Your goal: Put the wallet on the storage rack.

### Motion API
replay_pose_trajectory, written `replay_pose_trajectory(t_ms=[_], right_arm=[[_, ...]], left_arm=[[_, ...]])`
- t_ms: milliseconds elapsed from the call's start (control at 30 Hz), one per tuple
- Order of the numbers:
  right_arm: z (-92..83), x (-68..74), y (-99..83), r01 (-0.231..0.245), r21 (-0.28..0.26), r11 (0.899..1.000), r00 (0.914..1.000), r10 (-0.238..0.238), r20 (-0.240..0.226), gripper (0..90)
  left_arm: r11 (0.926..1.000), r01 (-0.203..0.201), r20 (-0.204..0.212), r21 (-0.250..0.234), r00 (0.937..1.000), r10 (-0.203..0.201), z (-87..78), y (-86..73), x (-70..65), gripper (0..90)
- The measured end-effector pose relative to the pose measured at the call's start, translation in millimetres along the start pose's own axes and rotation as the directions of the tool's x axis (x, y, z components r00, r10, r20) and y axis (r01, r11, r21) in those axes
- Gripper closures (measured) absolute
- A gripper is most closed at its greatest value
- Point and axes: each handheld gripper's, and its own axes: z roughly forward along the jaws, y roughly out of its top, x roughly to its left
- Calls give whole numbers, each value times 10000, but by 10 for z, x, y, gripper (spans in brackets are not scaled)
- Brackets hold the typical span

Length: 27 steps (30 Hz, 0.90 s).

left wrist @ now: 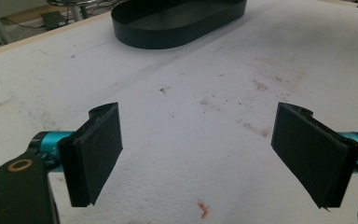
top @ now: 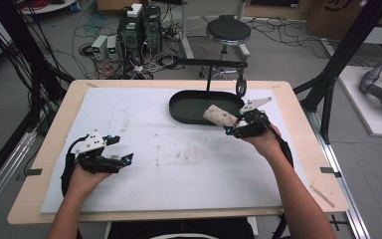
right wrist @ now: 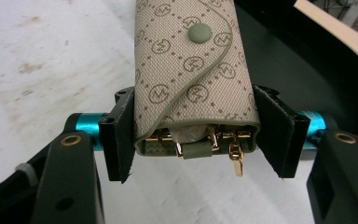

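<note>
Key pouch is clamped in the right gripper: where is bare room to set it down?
The black oval tray beside the key pouch is empty. The white mat is bare between the open left gripper and the right gripper. No spot is crowded.

Key pouch [right wrist: 193, 70] and tray [top: 189, 112]

Beige patterned pouch, olive-green edging, flap shut with a green snap; gold clips and a green strap show at its open near end, lower centre of the right gripper view. In the high view it sits right of centre, tilted, over the near right rim of the black oval tray. It is clamped across its width.
</note>
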Motion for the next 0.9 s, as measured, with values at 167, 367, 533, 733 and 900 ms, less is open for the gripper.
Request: replay_pose_trajectory(t_ms=[167,367,533,733,900], right_arm=[[79,-119,135,24,98,9999,9999,-25,105,370],[177,-251,298,-131,174,9998,9997,127,191,370],[298,-316,417,-171,190,9997,9995,166,256,370],[506,-377,557,-83,370,9993,9997,74,238,370],[716,-417,601,-51,631,9980,9995,31,324,370]], left_arm=[[10000,9,-8,-5,10000,-9,-4,4,-5,162],[10000,29,-38,-23,10000,-29,-7,-2,6,161],[10000,15,-59,14,10000,-15,-15,-5,17,162],[10000,63,-83,2,9999,-63,-12,-13,27,162],[10000,39,-95,23,9999,-39,-10,-14,30,162]])
